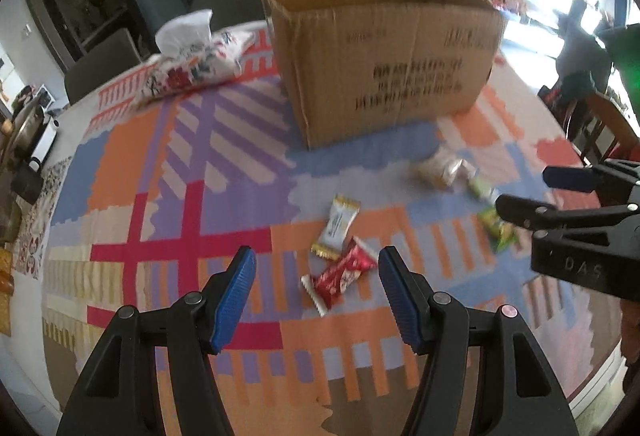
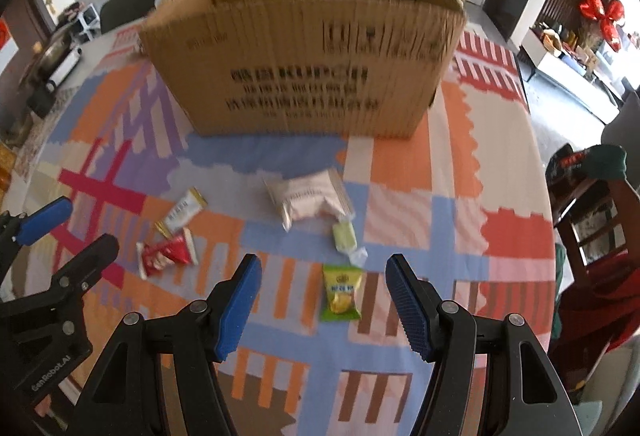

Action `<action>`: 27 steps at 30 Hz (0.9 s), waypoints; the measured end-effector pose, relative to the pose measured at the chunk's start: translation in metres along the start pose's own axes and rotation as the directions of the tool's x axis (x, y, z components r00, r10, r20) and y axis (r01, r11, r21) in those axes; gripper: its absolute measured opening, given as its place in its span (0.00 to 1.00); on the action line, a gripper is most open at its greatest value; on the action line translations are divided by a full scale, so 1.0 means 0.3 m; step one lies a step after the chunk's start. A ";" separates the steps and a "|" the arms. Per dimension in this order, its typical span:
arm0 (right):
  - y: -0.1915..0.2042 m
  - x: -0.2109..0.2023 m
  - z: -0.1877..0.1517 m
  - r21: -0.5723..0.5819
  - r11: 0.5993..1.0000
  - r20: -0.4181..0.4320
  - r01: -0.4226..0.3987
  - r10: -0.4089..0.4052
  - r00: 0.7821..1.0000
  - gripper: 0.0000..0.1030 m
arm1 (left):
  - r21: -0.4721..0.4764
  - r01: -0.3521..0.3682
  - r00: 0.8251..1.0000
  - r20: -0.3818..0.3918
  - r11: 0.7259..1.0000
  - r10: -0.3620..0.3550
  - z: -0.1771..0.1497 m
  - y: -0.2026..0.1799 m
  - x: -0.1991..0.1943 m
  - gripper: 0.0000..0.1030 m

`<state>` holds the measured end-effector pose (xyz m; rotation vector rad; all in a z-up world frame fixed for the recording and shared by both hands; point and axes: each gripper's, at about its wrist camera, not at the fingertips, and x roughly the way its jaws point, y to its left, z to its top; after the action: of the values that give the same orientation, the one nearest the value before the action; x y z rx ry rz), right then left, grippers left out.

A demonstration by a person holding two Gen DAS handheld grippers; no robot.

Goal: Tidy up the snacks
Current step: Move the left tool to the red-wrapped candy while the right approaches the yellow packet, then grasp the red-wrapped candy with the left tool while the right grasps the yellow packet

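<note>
Two grippers hang open and hold nothing. The left gripper (image 1: pixel 316 300) has the red snack (image 1: pixel 340 276) right between its tips, long side slanting far-right. The right gripper (image 2: pixel 324 300) is over the green snack (image 2: pixel 342 292), long side near to far. The box (image 2: pixel 304 67) stands far behind them on a bright patchwork cloth (image 2: pixel 400 171), in a home room.

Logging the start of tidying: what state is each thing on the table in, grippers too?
cardboard box: upright, top open.
red snack packet: sealed, flat on cloth.
white-and-gold packet: sealed, flat.
green-yellow packet: sealed, flat.
pale pink pouch: lying flat.
left gripper: open, empty.
right gripper: open, empty.
</note>
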<state>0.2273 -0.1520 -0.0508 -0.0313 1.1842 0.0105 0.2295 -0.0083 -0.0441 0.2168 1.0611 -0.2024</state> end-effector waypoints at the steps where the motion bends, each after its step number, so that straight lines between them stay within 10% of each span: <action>1: 0.001 0.013 -0.008 0.000 1.000 -0.010 0.007 -0.007 1.000 0.64 | -0.001 0.009 1.000 -0.010 1.000 -0.009 -0.007 0.001 0.013 0.61; 15: -0.031 0.139 -0.040 0.031 0.999 -0.124 0.021 -0.017 0.992 0.63 | 0.061 0.046 0.986 -0.162 0.997 -0.035 -0.021 -0.024 0.184 0.60; 27: -0.031 0.191 -0.042 0.035 0.999 -0.169 0.010 -0.003 0.986 0.42 | 0.053 0.054 0.978 -0.202 0.997 -0.042 -0.021 -0.027 0.241 0.36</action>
<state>0.2374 -0.1620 -0.1085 -0.0043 1.3533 -0.0196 0.2562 -0.0186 -0.1113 0.2683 1.2633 -0.2591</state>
